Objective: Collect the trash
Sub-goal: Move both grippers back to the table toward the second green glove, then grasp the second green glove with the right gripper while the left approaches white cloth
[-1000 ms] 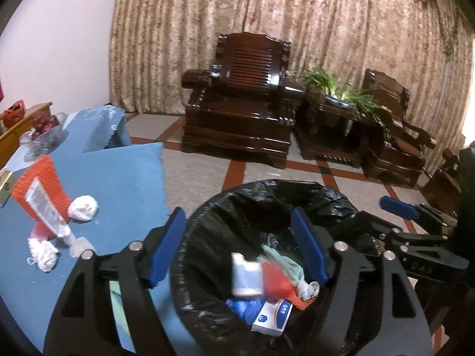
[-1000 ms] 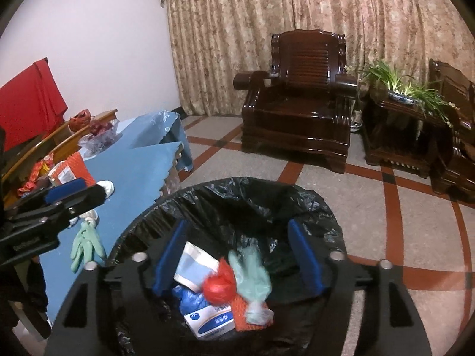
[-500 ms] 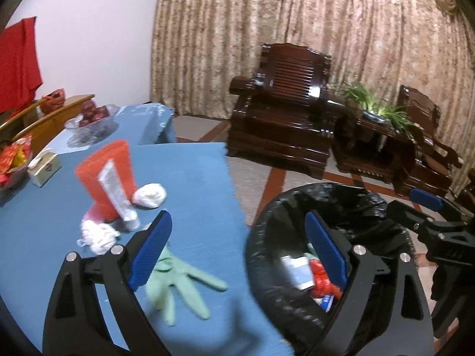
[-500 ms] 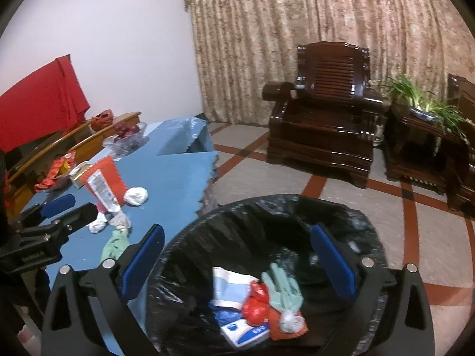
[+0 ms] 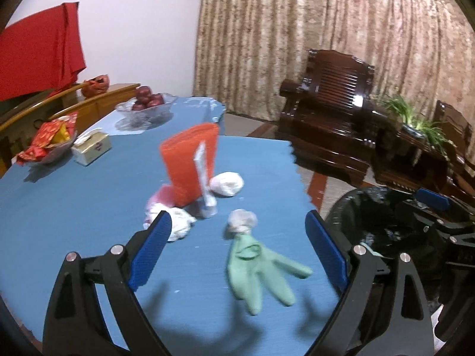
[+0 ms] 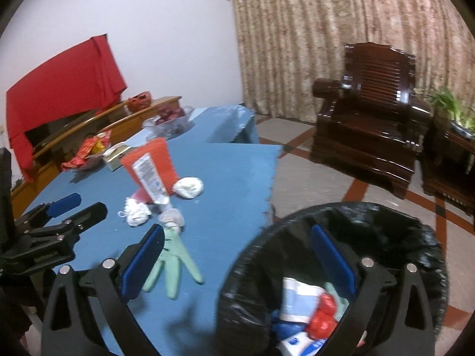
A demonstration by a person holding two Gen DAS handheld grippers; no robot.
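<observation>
A green rubber glove [image 5: 261, 270] [image 6: 172, 264] lies flat on the blue table [image 5: 74, 207], just ahead of my left gripper [image 5: 237, 246], which is open and empty above it. Behind the glove sit an orange tube [image 5: 193, 163] [image 6: 151, 169], crumpled white tissues [image 5: 227, 184] [image 6: 136, 212] and a small grey wad [image 5: 242, 219]. My right gripper [image 6: 237, 255] is open and empty, straddling the table's edge and the black-lined bin [image 6: 371, 237] [image 5: 374, 207], which holds a red ball, a glove and blue-white packets [image 6: 299, 299].
At the table's far left stand a cream box [image 5: 92, 146], a dish of red wrappers [image 5: 50, 142] and a glass bowl of red fruit [image 5: 147, 103]. Dark wooden armchairs [image 5: 329, 118] and a plant [image 5: 415, 121] stand beyond on the tiled floor.
Both grippers have swung left, away from over the bin toward the table. The glove and tissues have come into the middle of the left view. Both pairs of jaws have spread wider.
</observation>
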